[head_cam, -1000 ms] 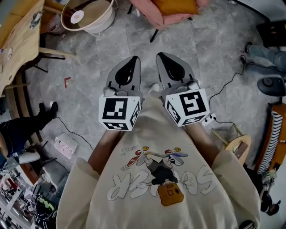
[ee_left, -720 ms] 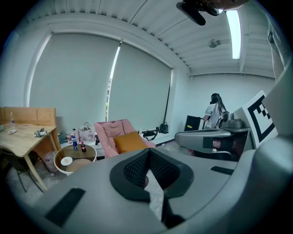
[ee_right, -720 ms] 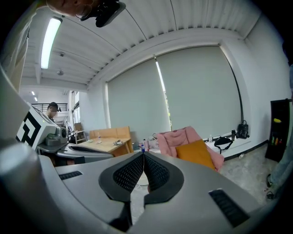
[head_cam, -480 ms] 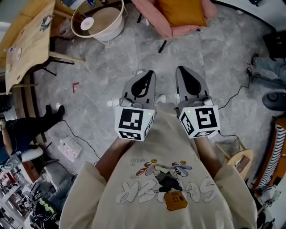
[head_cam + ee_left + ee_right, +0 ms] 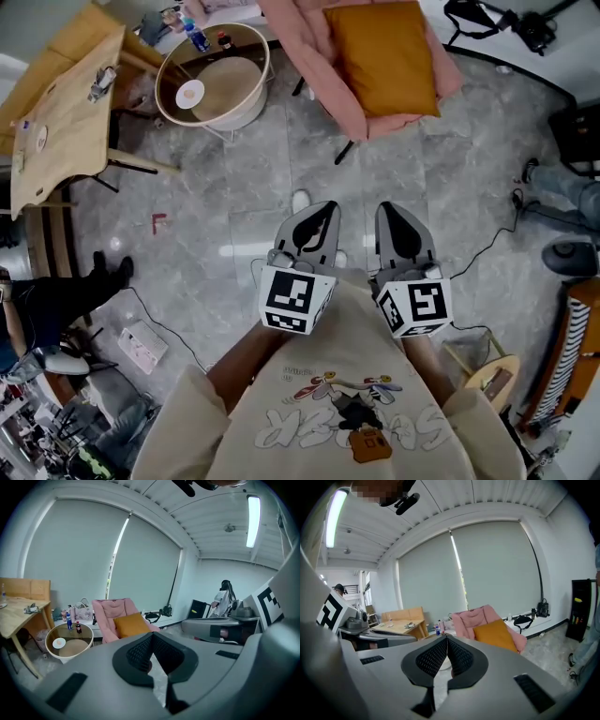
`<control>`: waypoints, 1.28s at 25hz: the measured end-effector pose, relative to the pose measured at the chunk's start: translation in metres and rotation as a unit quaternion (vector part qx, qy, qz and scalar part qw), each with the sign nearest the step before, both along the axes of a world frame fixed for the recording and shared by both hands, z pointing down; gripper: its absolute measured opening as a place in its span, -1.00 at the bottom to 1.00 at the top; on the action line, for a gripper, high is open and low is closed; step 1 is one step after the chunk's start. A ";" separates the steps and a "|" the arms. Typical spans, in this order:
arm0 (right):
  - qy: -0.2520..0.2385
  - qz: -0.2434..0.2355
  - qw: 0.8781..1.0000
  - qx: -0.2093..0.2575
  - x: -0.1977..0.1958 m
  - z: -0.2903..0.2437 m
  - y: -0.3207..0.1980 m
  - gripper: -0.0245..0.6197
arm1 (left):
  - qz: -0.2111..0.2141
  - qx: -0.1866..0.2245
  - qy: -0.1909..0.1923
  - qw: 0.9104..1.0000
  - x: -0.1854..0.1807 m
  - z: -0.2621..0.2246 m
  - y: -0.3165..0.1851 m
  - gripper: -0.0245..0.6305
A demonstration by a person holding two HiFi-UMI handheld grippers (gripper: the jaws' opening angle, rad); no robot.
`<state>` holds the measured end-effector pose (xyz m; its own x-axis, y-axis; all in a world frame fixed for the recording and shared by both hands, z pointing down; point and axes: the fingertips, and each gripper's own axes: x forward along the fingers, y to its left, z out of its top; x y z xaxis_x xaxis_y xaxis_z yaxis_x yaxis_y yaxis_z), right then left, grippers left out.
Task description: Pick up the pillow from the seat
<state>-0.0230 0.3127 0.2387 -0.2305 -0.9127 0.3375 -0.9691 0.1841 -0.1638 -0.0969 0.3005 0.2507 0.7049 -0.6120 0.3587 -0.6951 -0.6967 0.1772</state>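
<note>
An orange pillow [image 5: 385, 56] lies on the seat of a pink chair [image 5: 330, 84] at the top of the head view, well ahead of both grippers. The same pillow [image 5: 131, 624] rests on the pink chair [image 5: 107, 616] in the left gripper view, and the right gripper view shows the pillow [image 5: 496, 635] too. My left gripper [image 5: 318, 215] is held in front of my chest, shut and empty. My right gripper [image 5: 394, 215] is beside it, also shut with nothing between its pads. Both point toward the chair across bare floor.
A round glass-topped basket table [image 5: 214, 80] with bottles [image 5: 195, 37] stands left of the chair. A wooden table [image 5: 61, 112] is at far left. Cables [image 5: 487, 169] and a power strip [image 5: 143, 343] lie on the grey tiled floor. A person's legs [image 5: 562, 112] are at the right.
The view has moved forward toward the chair. The pillow and chair now show fully at the top, and both grippers sit lower in the picture, still shut.
</note>
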 end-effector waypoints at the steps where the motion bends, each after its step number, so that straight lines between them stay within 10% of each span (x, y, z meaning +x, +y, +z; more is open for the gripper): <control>1: 0.001 0.002 1.000 -0.001 0.000 0.000 -0.012 -0.86 | 0.001 -0.002 0.002 1.000 0.001 -0.001 -0.013 -0.91; 17: 0.031 0.030 0.999 -0.016 -0.037 -0.014 -0.182 -0.86 | 0.042 -0.030 0.036 0.998 -0.031 -0.005 -0.185 -0.91; 32: 0.053 0.056 0.996 -0.035 -0.033 -0.003 -0.241 -0.86 | 0.052 -0.040 0.055 0.996 -0.041 0.003 -0.250 -0.91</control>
